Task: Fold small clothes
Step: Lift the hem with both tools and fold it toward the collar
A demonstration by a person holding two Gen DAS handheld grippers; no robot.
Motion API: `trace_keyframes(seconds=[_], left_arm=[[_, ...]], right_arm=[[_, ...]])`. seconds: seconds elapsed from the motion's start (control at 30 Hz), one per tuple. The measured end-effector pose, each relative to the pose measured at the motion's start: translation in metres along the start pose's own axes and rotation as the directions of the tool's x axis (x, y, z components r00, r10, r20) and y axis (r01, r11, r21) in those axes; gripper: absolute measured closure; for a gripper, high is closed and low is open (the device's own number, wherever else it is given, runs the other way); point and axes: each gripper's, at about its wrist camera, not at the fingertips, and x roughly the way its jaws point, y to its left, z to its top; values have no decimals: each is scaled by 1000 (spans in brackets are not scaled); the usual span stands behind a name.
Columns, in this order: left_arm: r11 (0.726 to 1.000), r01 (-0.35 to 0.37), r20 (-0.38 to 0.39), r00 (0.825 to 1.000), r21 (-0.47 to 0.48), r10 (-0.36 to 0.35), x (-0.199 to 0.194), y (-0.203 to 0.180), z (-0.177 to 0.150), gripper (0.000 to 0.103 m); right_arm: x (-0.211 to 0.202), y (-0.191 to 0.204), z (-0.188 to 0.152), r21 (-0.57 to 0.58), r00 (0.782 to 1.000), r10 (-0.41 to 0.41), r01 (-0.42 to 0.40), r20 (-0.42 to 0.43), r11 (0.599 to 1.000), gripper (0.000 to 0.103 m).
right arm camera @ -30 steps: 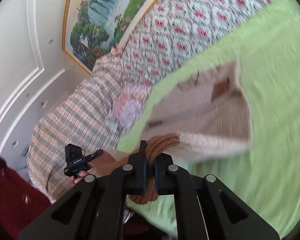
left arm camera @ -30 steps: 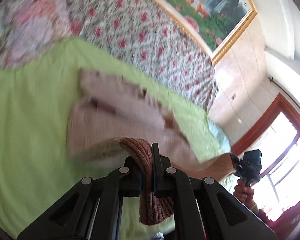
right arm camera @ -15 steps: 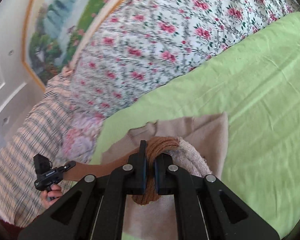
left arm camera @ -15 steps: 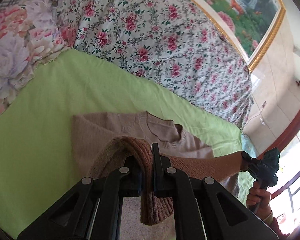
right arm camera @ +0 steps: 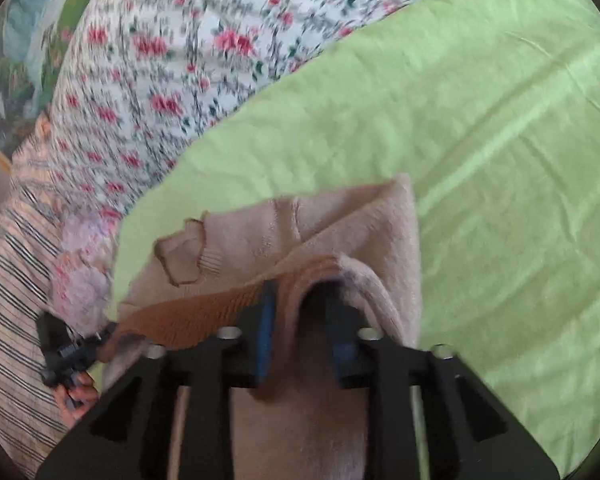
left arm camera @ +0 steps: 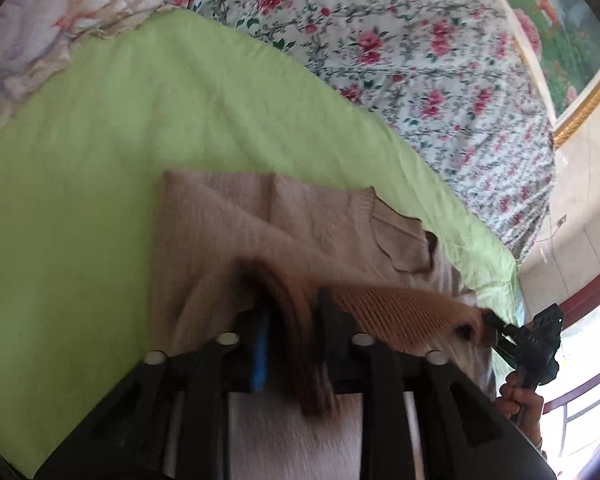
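while the beige sweater (left arm camera: 236, 236) lies folded over itself on the green sheet (left arm camera: 100, 128) of the bed, both tools sit at its near edge with their jaws opening. the left tool (left arm camera: 290, 320) has the brown ribbed hem (left arm camera: 400, 312) draped between its fingers, and the pads look parted from it, though blur makes contact hard to judge. the right tool (right arm camera: 300, 316) likewise has a fold of the hem (right arm camera: 192, 316) between its spread fingers, the cloth hanging loose in the gap. the hem stretches taut-ish between the two tools. the collar (left arm camera: 404, 240) faces the flowered quilt (left arm camera: 420, 48) beyond the sheet. a striped cloth (right arm camera: 8, 280) lies at the left of the right wrist view.
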Motion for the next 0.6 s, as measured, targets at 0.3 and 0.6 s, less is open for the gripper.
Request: trace_keyframes(seconds=[0.3, 0.6], left_arm=[[971, 63, -149, 988, 229, -29, 18, -78, -60, 70], [986, -164, -7, 986, 32, 165, 30, -1, 32, 72]], right_arm=[[41, 97, -66, -453, 954, -71, -71, -290, 888, 65], [31, 18, 13, -125, 968, -251, 246, -26, 961, 66]])
